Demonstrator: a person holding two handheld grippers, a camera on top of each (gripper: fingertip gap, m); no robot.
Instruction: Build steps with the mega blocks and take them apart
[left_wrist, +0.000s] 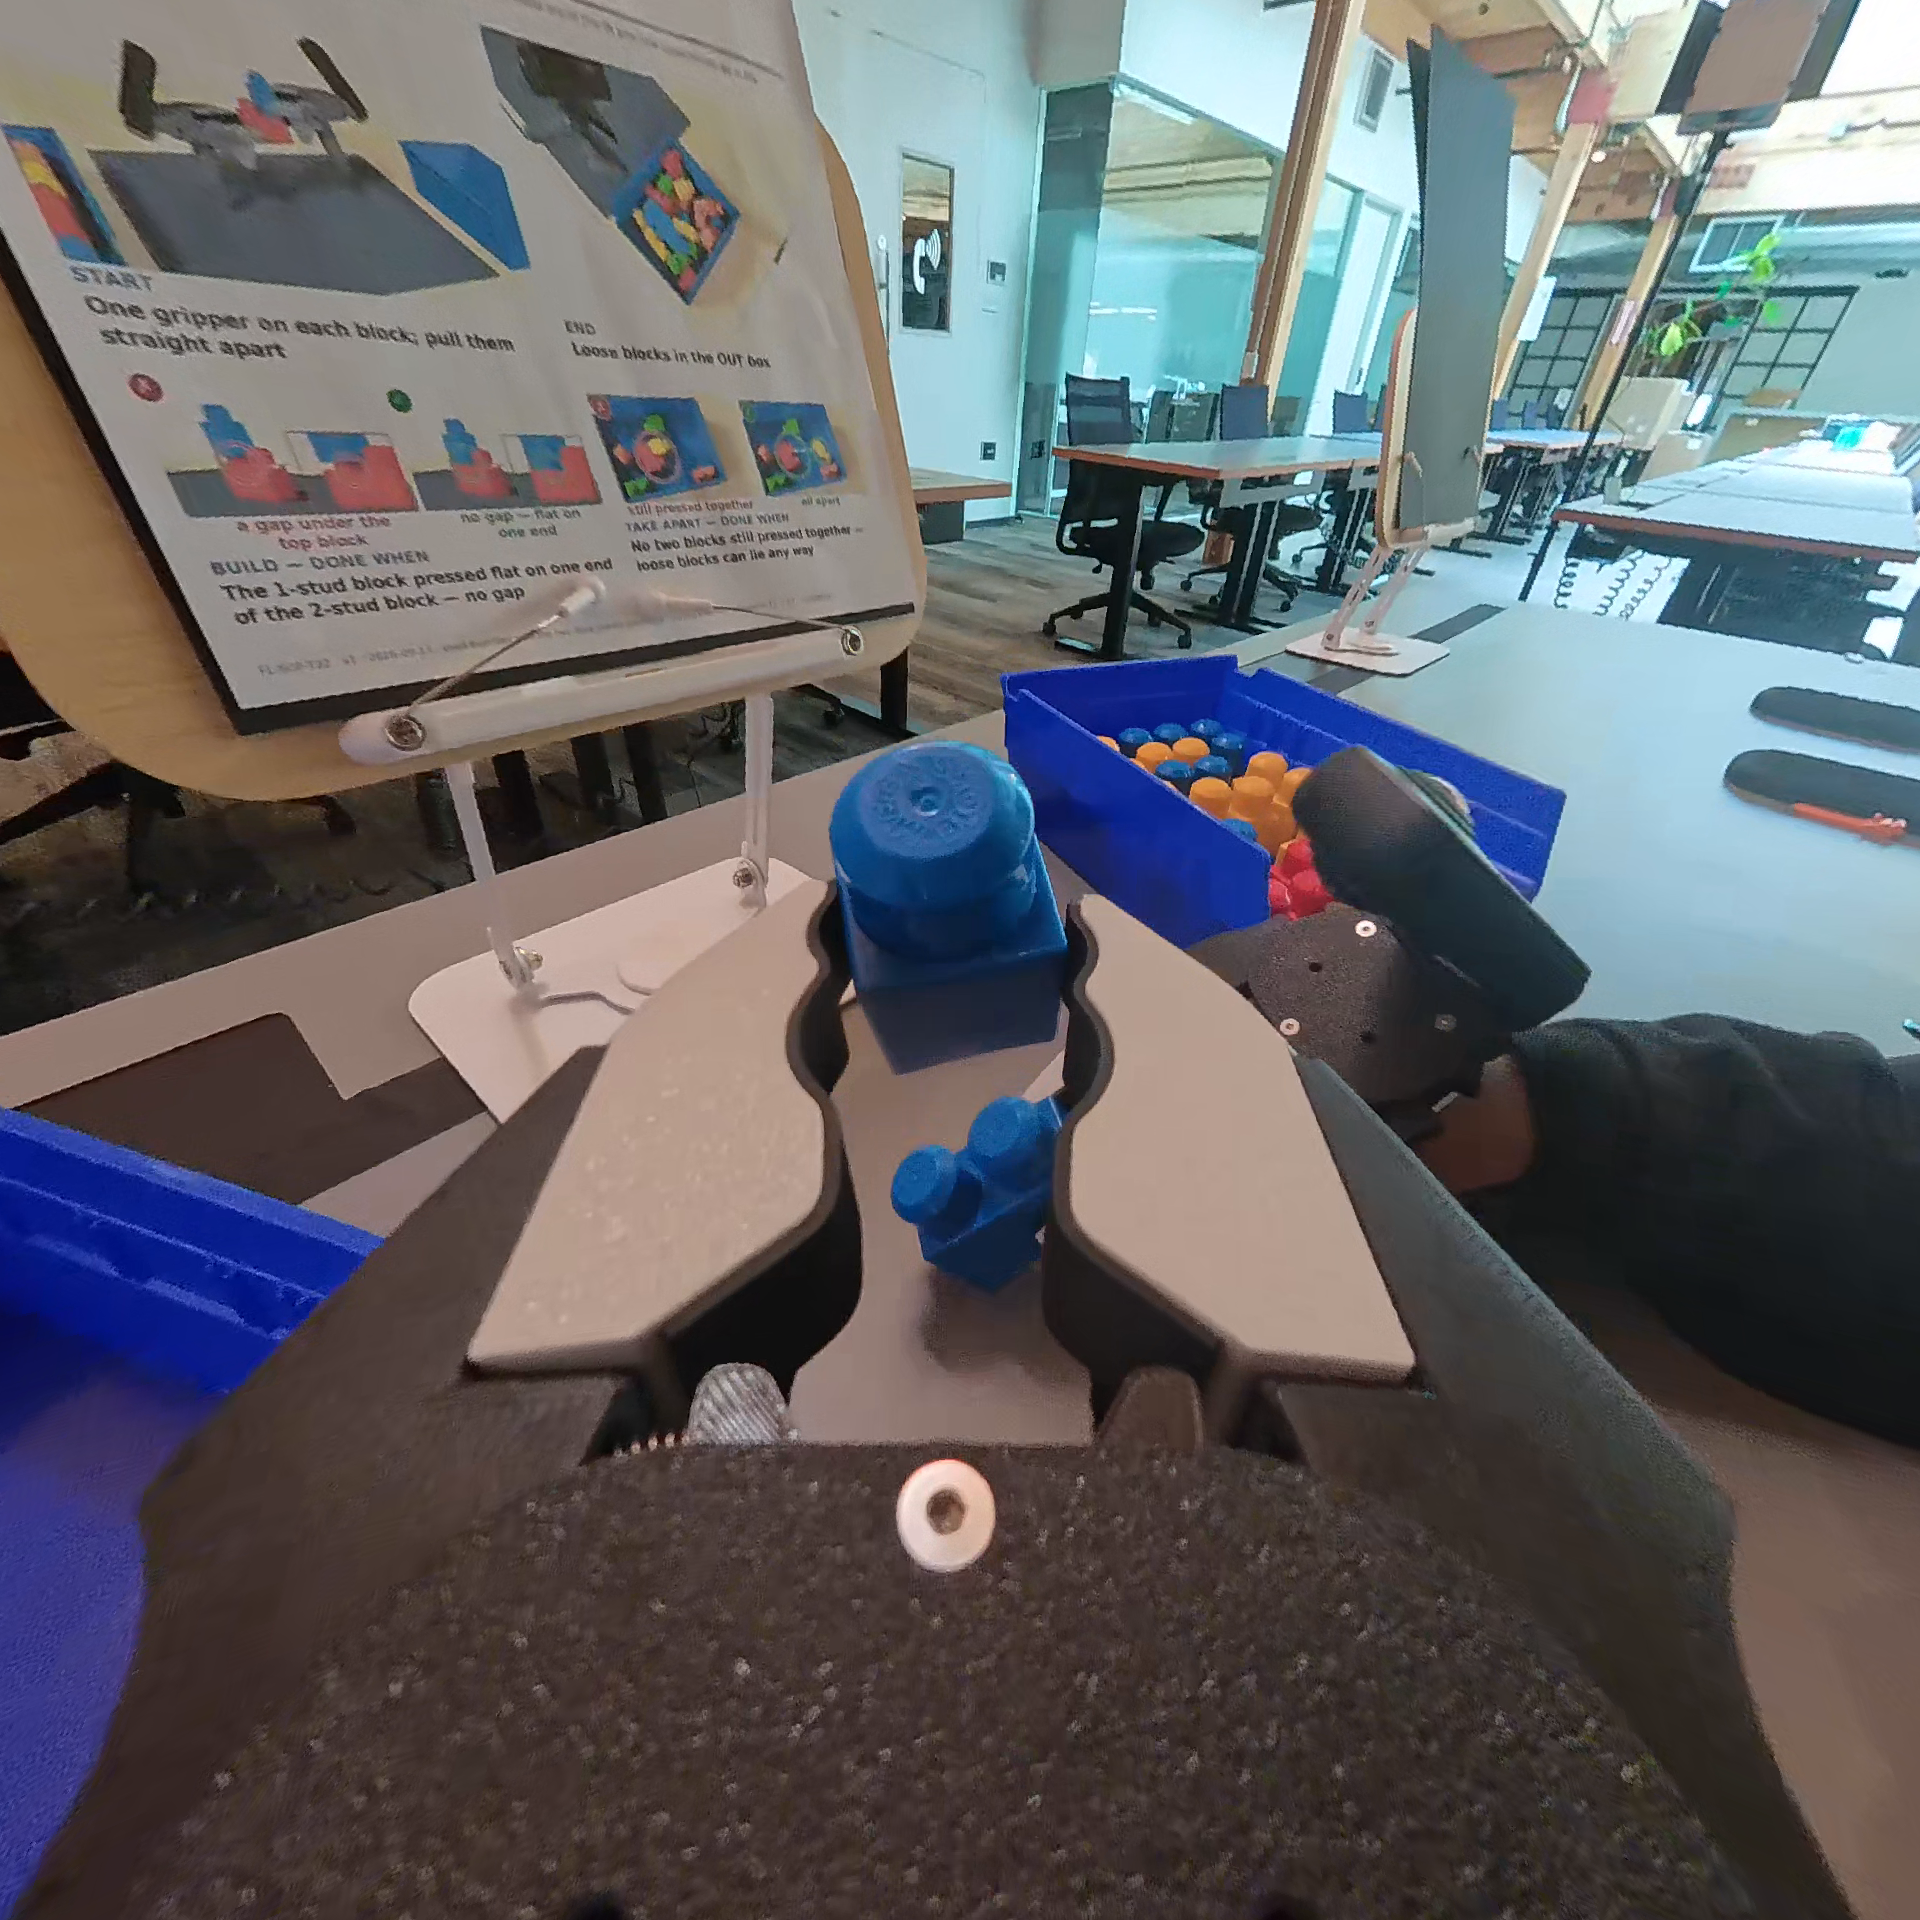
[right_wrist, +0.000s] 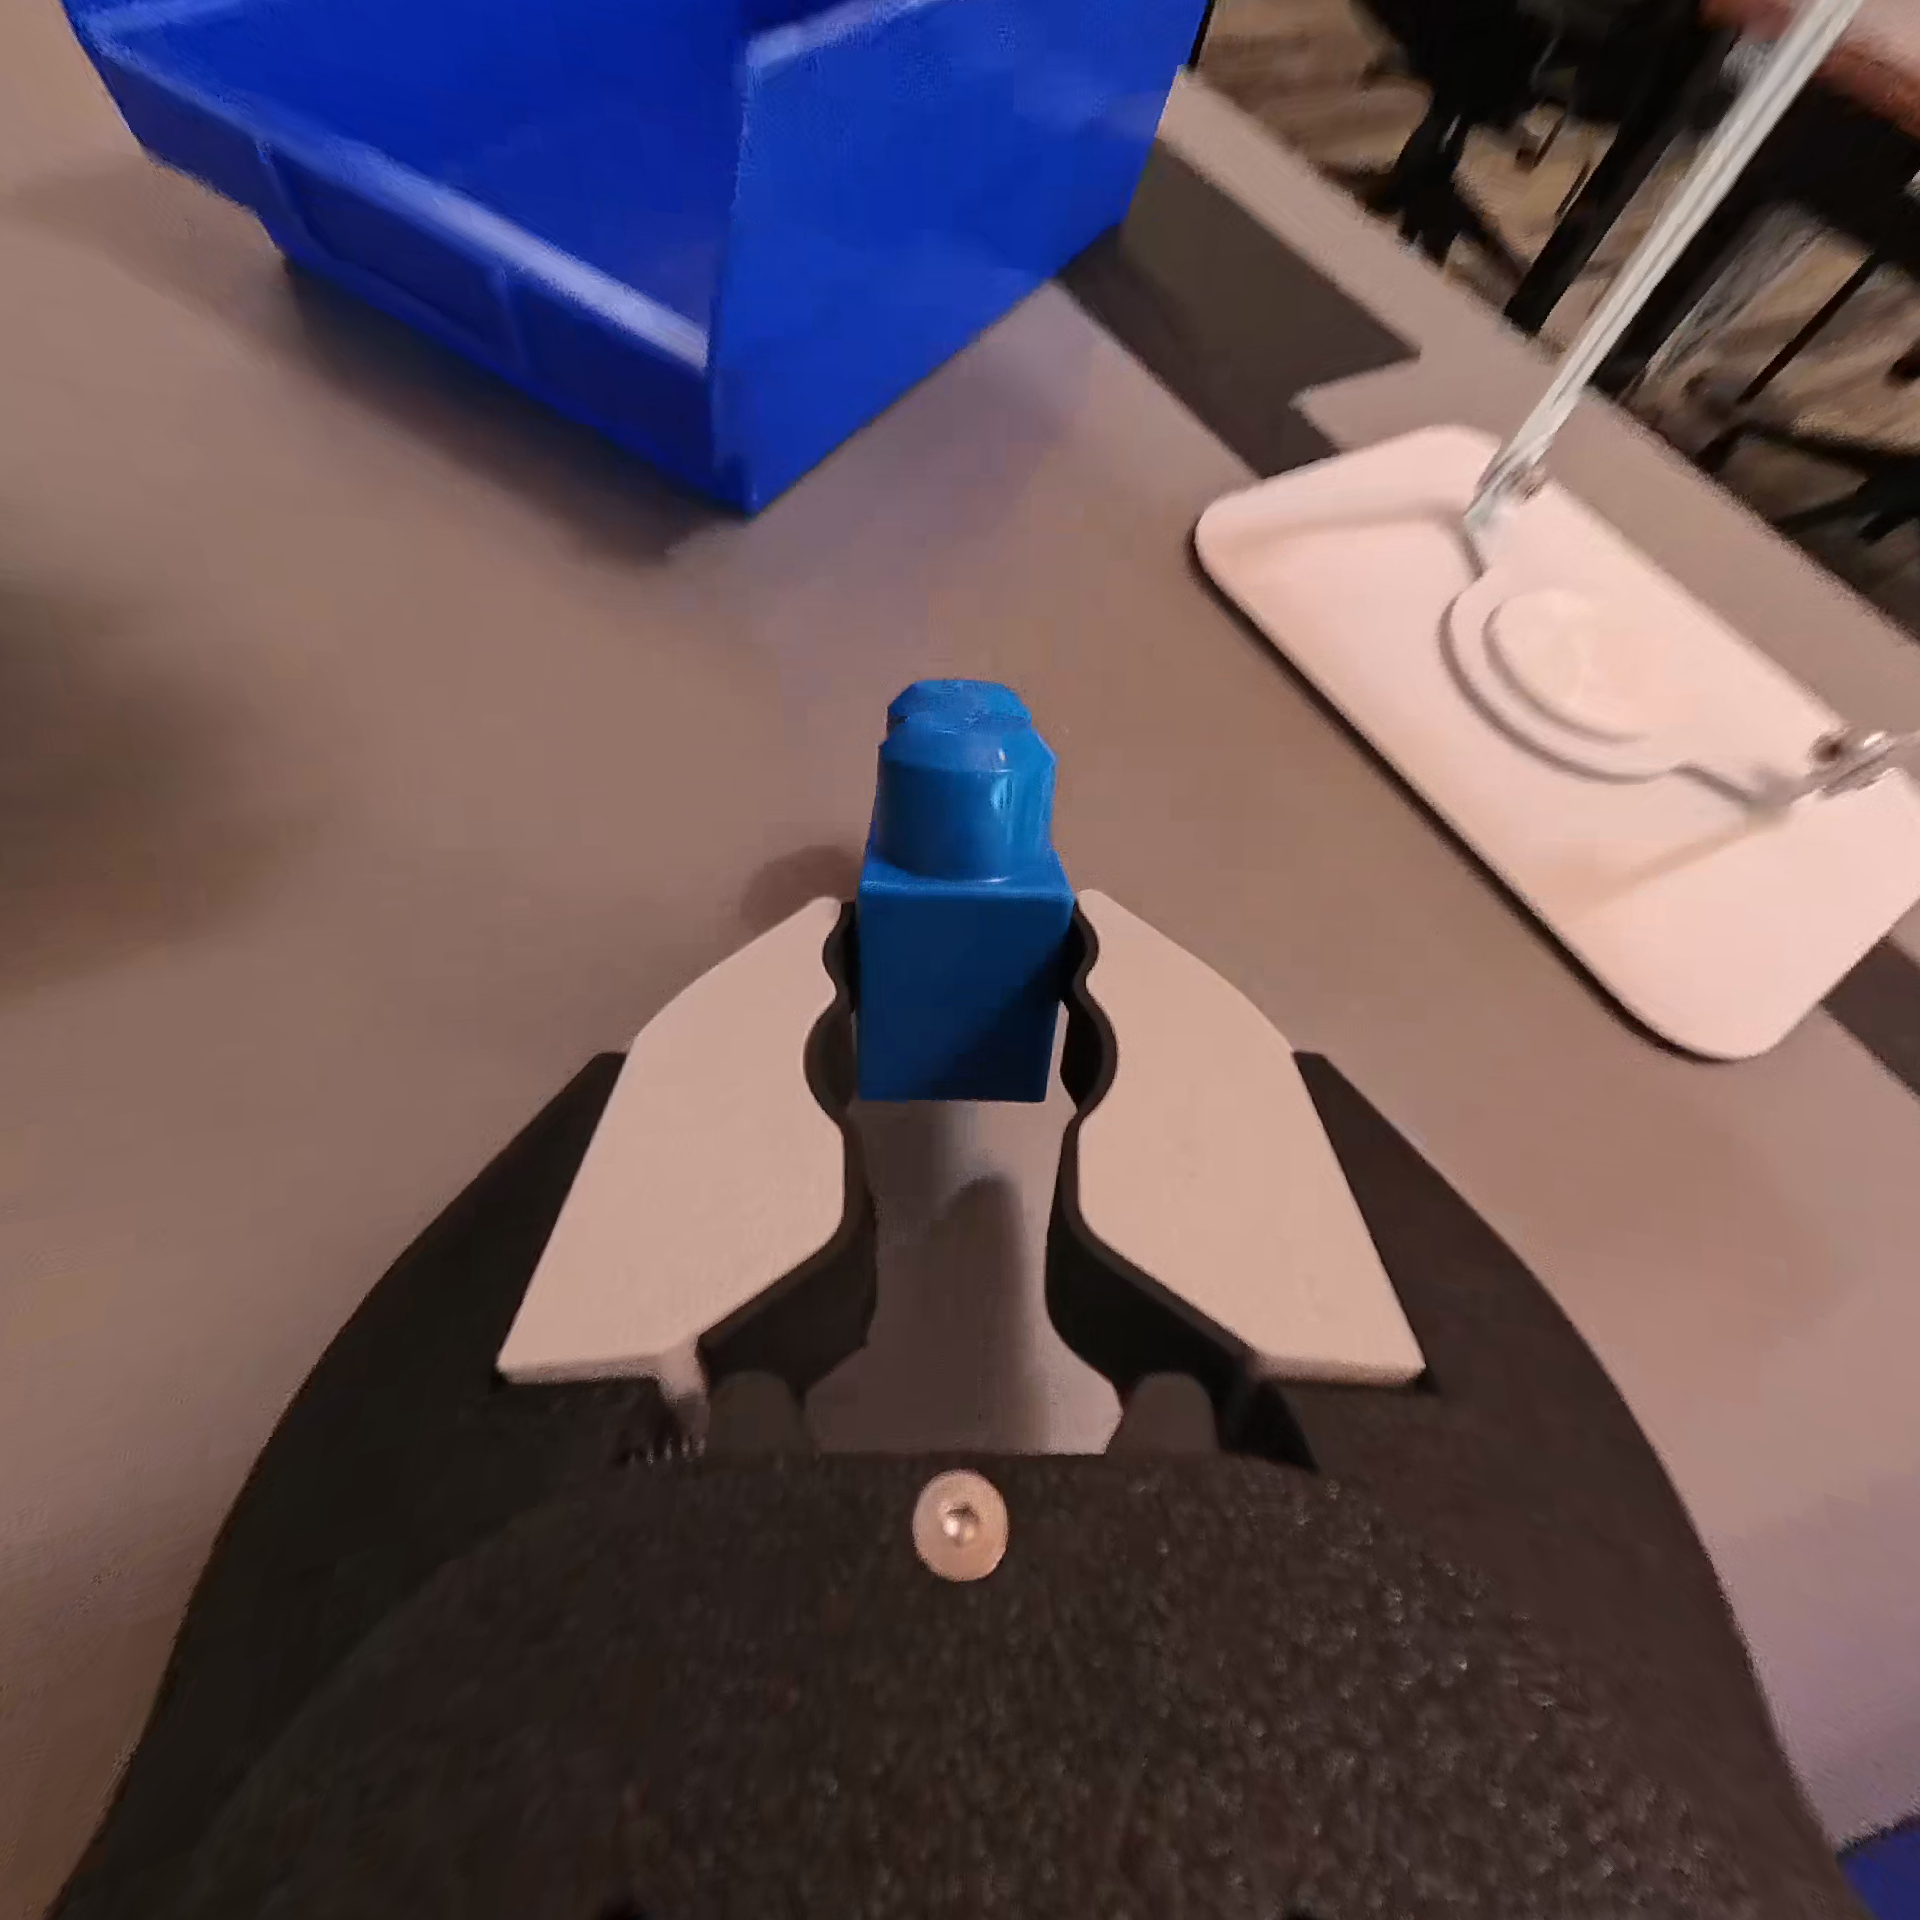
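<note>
In the left wrist view, my left tongs (left_wrist: 951, 997) were clamped on a one-stud blue block (left_wrist: 951, 935), stud up, ready for pressing. Below it, the two-stud blue block (left_wrist: 982, 1195) lay held by the right tongs (left_wrist: 1065, 1117). In the right wrist view, my right tongs (right_wrist: 961, 987) were clamped on that block, steadying it near the blue bin (right_wrist: 623, 239).

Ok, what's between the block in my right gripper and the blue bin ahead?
Nothing: the right wrist view shows only bare grey table between the blue block, clamped in the right gripper, and the blue bin.
</note>
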